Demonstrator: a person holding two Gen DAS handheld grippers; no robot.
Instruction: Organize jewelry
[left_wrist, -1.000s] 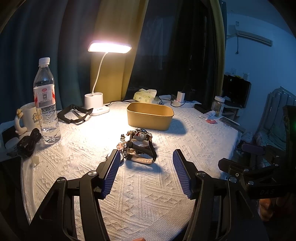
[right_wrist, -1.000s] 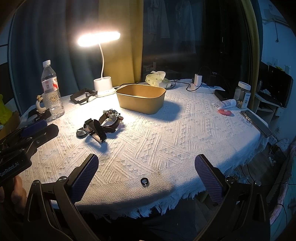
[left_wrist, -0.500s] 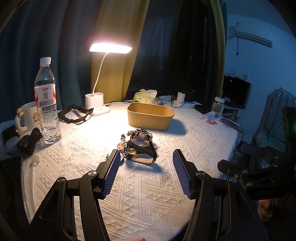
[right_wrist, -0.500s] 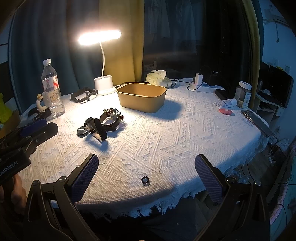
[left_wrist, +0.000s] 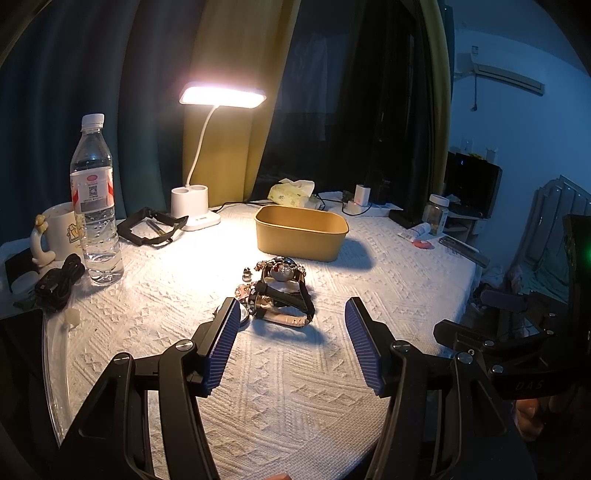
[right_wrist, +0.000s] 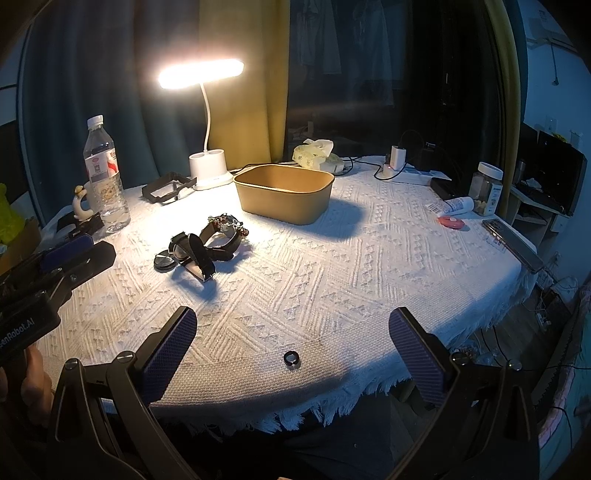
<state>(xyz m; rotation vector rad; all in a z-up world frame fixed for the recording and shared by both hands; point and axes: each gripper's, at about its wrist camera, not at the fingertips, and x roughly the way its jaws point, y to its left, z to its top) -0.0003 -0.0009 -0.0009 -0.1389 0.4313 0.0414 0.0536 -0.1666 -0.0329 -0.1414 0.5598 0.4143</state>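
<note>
A pile of jewelry, with black-strap watches and a beaded bracelet, lies on the white tablecloth; it also shows in the right wrist view. A tan open box stands behind it, also in the right wrist view. A small dark ring lies near the table's front edge. My left gripper is open and empty, just short of the pile. My right gripper is open and empty, its fingers either side of the ring.
A lit desk lamp, a water bottle, a mug, a black frame and cables stand at the back left. A tissue pack, a charger, a jar and a phone are at the back right.
Both views have shifted very slightly; the right gripper has edged a little towards the ring. Nothing was taken hold of or let go.
</note>
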